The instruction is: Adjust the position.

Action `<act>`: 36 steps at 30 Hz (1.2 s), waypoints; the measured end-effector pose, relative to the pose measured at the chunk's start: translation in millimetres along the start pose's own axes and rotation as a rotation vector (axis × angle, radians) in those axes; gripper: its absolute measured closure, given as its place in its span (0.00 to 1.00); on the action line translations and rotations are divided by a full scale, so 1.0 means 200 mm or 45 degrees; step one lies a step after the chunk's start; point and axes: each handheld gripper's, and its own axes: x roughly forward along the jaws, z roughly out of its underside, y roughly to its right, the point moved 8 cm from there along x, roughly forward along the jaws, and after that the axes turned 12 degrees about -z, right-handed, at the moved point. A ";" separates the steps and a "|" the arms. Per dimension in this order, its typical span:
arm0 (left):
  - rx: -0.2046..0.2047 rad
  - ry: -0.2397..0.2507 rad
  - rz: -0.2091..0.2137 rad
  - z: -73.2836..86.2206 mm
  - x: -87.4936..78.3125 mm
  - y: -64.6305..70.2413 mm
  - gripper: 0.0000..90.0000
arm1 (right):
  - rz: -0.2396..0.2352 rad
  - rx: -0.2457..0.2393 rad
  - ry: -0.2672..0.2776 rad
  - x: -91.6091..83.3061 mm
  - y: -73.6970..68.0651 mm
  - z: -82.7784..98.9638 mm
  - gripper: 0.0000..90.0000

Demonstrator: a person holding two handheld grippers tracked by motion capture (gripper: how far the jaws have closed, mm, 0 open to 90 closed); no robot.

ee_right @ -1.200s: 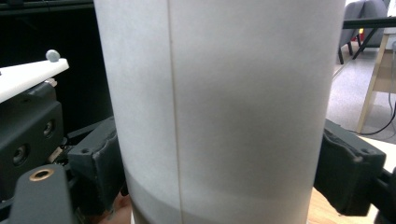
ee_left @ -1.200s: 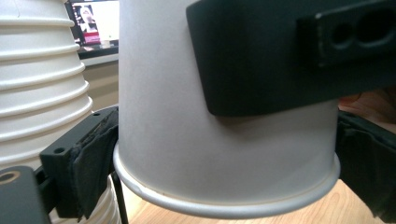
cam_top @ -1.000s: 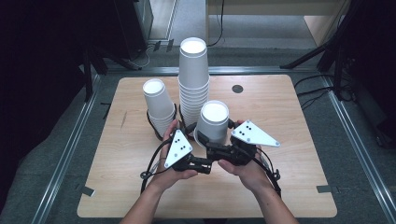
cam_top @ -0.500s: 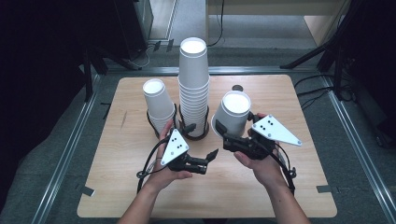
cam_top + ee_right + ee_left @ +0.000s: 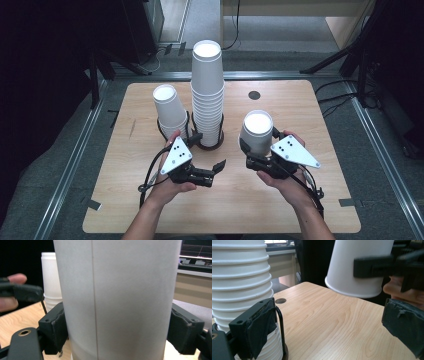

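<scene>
My right gripper [image 5: 254,151] is shut on a white paper cup [image 5: 257,131], gripped on its side wall and held mouth down just above the table. In the right gripper view the cup [image 5: 117,295] stands between both pads [image 5: 58,327]. My left gripper [image 5: 206,151] is open with nothing between its jaws, just in front of the tall stack of white cups [image 5: 207,95]. In the left gripper view one pad [image 5: 259,327] lies close to the tall stack's base [image 5: 239,277], and the held cup [image 5: 357,267] hangs at the upper right. A shorter cup stack [image 5: 170,107] stands to the left.
Both stacks sit in black wire holders on the wooden table [image 5: 325,115]. A dark round hole [image 5: 254,95] is in the tabletop behind the held cup. Metal rails [image 5: 80,145] run along the table's sides, and cables trail from both grippers.
My right gripper has carried the cup to the right, away from the tall stack, and a little nearer the person. The left gripper has stayed about where it was.
</scene>
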 end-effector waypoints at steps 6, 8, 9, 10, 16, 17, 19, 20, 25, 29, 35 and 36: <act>0.032 -0.039 0.021 0.01 -0.01 0.03 0.00 | 0.020 -0.068 -0.029 -0.03 -0.01 0.08 0.18; 0.027 -0.047 0.034 0.02 -0.01 0.03 0.00 | 0.038 -0.087 -0.033 -0.03 0.00 0.11 0.18; 0.021 -0.050 0.032 0.02 -0.01 0.03 0.00 | 0.050 -0.101 -0.043 -0.03 0.00 0.13 0.18; 0.016 -0.054 0.036 0.03 -0.02 0.02 0.00 | 0.059 -0.119 -0.058 -0.03 0.01 0.14 0.18; 0.002 -0.079 0.041 0.06 -0.05 0.01 0.00 | 0.108 -0.240 -0.133 -0.02 -0.01 0.24 0.18; 0.002 -0.080 0.042 0.06 -0.05 0.01 0.00 | 0.112 -0.261 -0.144 -0.02 -0.01 0.26 0.18; 0.007 -0.088 0.036 0.07 -0.05 0.01 0.00 | 0.130 -0.324 -0.163 -0.01 -0.03 0.29 0.18; 0.008 -0.089 0.039 0.07 -0.05 0.01 0.00 | 0.154 -0.373 -0.163 -0.01 -0.04 0.30 0.18; 0.018 -0.107 0.061 0.10 -0.04 0.05 0.00 | 0.166 -0.508 -0.188 0.02 -0.08 0.32 0.18; 0.023 -0.109 0.074 0.10 -0.04 0.06 0.00 | 0.153 -0.572 -0.205 0.03 -0.10 0.34 0.18; 0.037 -0.125 0.091 0.11 -0.03 0.09 0.00 | 0.138 -0.600 -0.207 0.04 -0.11 0.36 0.18; 0.037 -0.125 0.096 0.11 -0.03 0.09 0.00 | 0.143 -0.607 -0.207 0.04 -0.11 0.36 0.18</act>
